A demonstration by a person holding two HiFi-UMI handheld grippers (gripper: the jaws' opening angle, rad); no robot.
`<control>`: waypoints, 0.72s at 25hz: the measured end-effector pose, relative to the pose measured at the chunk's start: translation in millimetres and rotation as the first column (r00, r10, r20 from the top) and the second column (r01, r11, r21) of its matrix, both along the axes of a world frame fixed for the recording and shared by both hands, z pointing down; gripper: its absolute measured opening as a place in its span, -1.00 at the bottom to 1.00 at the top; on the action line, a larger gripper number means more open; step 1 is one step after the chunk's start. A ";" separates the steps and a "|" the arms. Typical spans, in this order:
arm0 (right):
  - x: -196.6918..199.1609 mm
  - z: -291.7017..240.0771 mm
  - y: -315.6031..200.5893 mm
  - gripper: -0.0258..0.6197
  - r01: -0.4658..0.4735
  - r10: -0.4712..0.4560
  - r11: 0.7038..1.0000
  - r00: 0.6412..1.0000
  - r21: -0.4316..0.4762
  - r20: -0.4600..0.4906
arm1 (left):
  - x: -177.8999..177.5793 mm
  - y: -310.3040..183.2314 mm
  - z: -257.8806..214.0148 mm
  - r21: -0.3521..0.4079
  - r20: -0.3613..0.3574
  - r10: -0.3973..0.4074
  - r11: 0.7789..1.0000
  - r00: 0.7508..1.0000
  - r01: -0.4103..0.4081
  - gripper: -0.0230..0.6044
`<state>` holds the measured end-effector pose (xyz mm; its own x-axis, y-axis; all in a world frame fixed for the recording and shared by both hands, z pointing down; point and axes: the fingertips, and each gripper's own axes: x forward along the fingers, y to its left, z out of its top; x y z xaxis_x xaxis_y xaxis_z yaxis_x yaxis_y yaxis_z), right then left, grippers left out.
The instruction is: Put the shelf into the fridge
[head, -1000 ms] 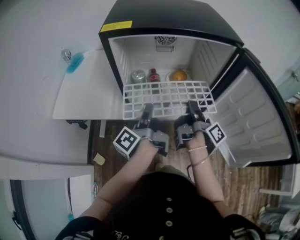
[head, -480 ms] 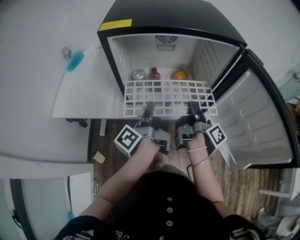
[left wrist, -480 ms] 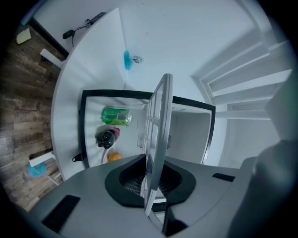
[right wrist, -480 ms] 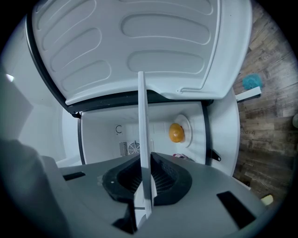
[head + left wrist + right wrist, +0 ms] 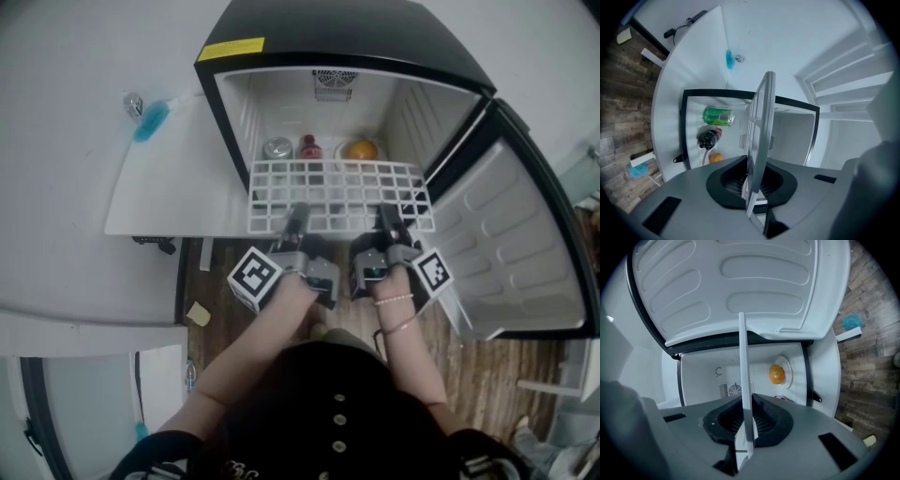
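A white wire shelf [image 5: 337,194] lies level at the mouth of the small black fridge [image 5: 281,37], its far edge just inside the opening. My left gripper [image 5: 295,221] is shut on the shelf's near edge at the left, and my right gripper [image 5: 387,218] is shut on it at the right. In the left gripper view the shelf [image 5: 759,136] shows edge-on between the jaws, and the same holds for the shelf [image 5: 745,399] in the right gripper view. Below the shelf, inside the fridge, are a green can [image 5: 718,116], a dark bottle [image 5: 708,137] and an orange [image 5: 776,374] on a plate.
The fridge door [image 5: 511,253] stands open to the right. A white counter [image 5: 169,178] runs along the fridge's left side, with a blue brush [image 5: 148,122] on it. Wooden floor [image 5: 487,366] lies under the person.
Both grippers have pushed the shelf a little farther toward the fridge since a second ago; over the last half second almost nothing has moved.
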<state>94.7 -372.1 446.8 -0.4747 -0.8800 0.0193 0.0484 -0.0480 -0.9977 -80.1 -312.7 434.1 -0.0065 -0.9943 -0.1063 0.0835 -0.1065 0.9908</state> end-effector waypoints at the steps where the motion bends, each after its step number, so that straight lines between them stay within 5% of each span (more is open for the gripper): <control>1: -0.2 -0.5 0.7 -0.81 -0.001 0.001 1.000 1.000 -0.002 -0.002 | 0.1 0.2 -0.2 0.004 -0.002 -0.001 1.000 1.000 0.001 -0.82; 18: -1.6 -1.8 1.1 -0.81 -0.006 0.006 1.000 1.000 -0.005 0.000 | -0.7 -1.5 1.3 0.006 -0.024 0.016 1.000 1.000 -0.016 -0.82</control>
